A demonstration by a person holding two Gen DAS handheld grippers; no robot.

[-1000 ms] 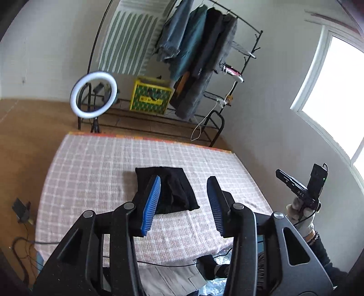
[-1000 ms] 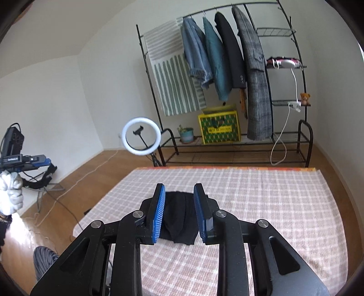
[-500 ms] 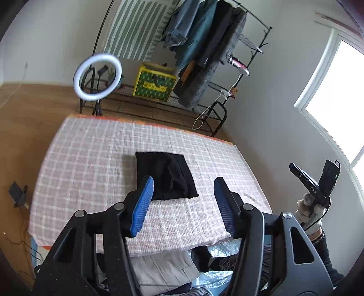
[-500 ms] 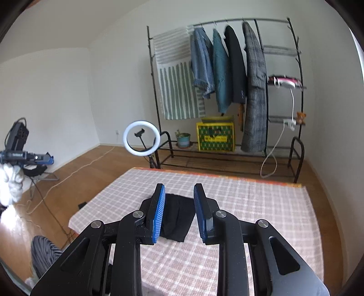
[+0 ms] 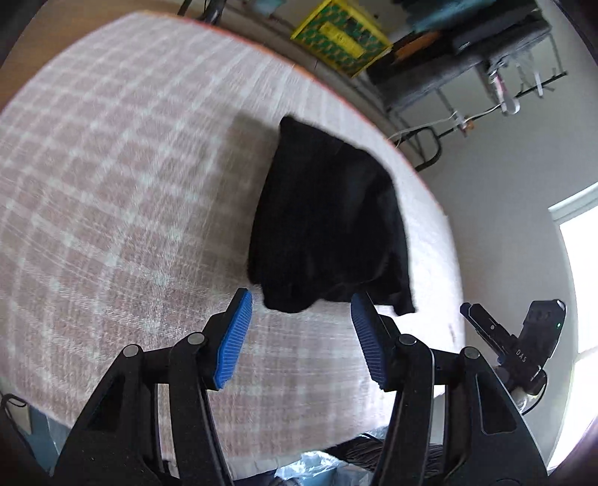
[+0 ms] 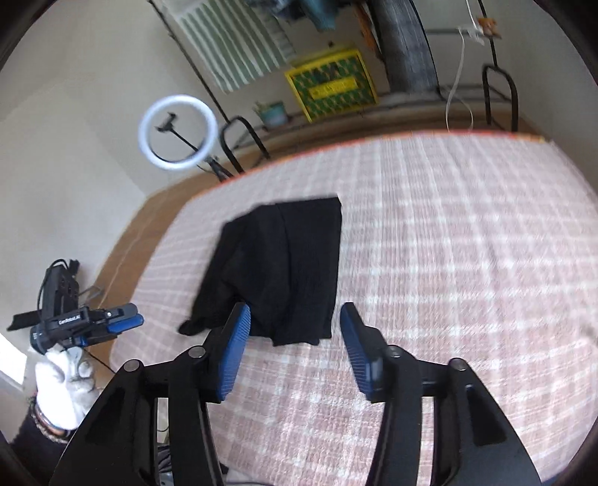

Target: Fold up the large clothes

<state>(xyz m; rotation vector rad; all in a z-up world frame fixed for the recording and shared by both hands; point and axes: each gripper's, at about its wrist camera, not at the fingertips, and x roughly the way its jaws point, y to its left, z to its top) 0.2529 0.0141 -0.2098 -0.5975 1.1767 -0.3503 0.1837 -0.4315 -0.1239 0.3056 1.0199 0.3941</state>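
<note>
Garment, black & folded, lies on the checked cover toward its near-right part in our left wrist view. Our left gripper hangs just short of the garment's near edge, jaws apart w/ nothing between them, blue pads clear of the cloth; jaws have just been opening. View is motion-blurred. Right gripper shows at far right, off the cover's edge, seen side-on, so we can't tell its state from here. Yellow crate and a clothes rack sit behind the cover. Right wrist view: garment sits on the cover left of center, one loose corner trailing toward the near left. Our right gripper is spread, nothing between the jaws, left pad overlapping the garment's near edge in the pic — contact can't be told; these jaws have just been opening too. Left gripper appears at far left beside the cover, held in a white-gloved hand. Ring light, plant pot, crate & striped cloth stand by the back wall.
</note>
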